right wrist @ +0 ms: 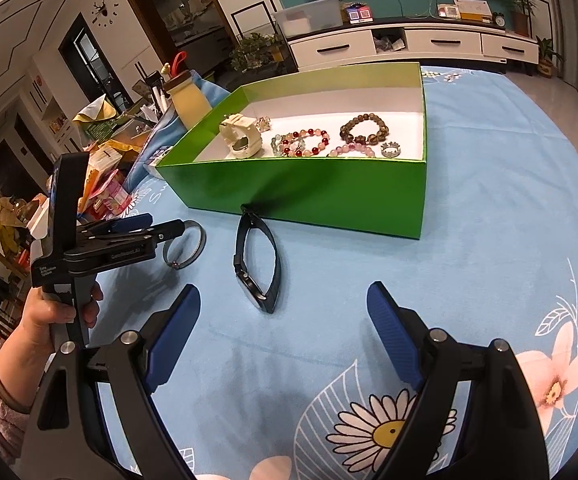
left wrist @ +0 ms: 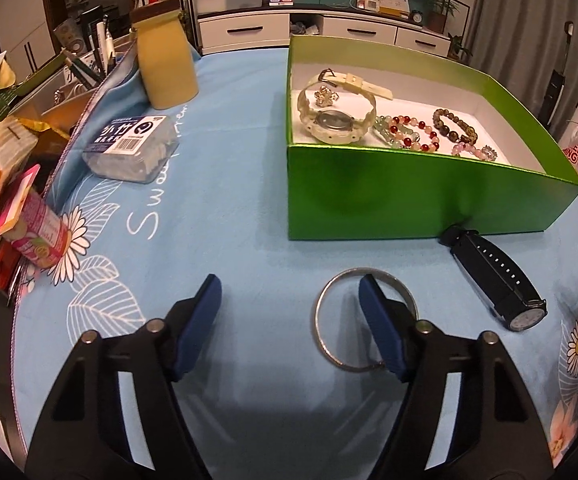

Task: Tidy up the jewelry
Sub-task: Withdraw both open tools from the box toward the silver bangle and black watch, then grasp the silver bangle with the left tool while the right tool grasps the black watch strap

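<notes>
Blue-padded left hand-held gripper (left wrist: pixel 289 292) tilts down, straddling bangle (left wrist: pixel 331 322).

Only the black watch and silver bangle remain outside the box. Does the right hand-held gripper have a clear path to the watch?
Probably yes: right hand-held gripper is open, black watch lies unobstructed ahead.

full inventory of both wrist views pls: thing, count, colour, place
green box: 1, green outside, white inside, on tablecloth
tablecloth: 1, light blue, flowers
white watch: 1, in box, left end
bead bracelets: 3 or 4, red-green, brown, pink, in box
small silver pieces: 2, in box
black watch: 1, on cloth before box
silver bangle: 1, on cloth, one left finger inside its ring
yellow bottle: 1, far left
clear pack: 1, beside bottle
left gripper: blue pads, open
right gripper: blue pads, open, empty
hand: 1, holds left gripper
</notes>
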`<state>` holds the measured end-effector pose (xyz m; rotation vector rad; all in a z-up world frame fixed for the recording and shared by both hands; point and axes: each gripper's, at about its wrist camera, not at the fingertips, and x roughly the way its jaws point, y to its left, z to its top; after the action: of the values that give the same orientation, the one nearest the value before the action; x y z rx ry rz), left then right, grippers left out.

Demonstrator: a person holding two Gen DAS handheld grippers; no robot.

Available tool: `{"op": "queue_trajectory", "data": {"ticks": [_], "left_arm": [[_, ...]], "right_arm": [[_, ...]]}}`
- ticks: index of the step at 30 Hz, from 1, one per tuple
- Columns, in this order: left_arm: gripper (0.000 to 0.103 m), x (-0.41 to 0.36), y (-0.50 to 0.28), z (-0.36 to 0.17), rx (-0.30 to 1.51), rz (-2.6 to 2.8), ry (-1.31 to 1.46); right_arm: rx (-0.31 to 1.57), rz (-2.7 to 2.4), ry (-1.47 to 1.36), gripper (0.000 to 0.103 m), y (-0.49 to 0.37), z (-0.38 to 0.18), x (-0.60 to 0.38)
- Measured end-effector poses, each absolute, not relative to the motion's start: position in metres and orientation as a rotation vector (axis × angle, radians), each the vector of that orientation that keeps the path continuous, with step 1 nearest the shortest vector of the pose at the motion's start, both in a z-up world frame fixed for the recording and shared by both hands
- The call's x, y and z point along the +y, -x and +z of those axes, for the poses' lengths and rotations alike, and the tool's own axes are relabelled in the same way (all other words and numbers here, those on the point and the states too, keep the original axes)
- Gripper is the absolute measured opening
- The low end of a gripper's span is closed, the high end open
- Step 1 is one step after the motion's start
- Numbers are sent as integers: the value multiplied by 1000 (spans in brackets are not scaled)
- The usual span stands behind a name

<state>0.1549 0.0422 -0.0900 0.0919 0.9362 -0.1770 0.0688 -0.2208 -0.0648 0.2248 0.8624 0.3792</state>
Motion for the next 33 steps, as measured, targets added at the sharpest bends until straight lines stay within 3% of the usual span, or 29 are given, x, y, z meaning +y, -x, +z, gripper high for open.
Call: {"op": "queue_trajectory", "data": {"ticks": [10, 15, 20, 25, 33], "left_arm": [[61, 40, -161, -99, 935, -200, -102], [24, 28, -154, -97, 912, -253, -148], [7, 15, -145, -97, 903, -287, -178], [3, 15, -138, -97, 915, -288, -143], [3, 34, -128, -97, 960, -290, 61]], "right_arm": [[871, 382, -226, 86, -75, -68, -218], [875, 377, -227, 86, -78, -69, -218], [875, 376, -226, 85, -80, -70, -217], [873, 385, -224, 82, -82, -70, -215], [855, 473, -143, 63, -78, -67, -195]]}}
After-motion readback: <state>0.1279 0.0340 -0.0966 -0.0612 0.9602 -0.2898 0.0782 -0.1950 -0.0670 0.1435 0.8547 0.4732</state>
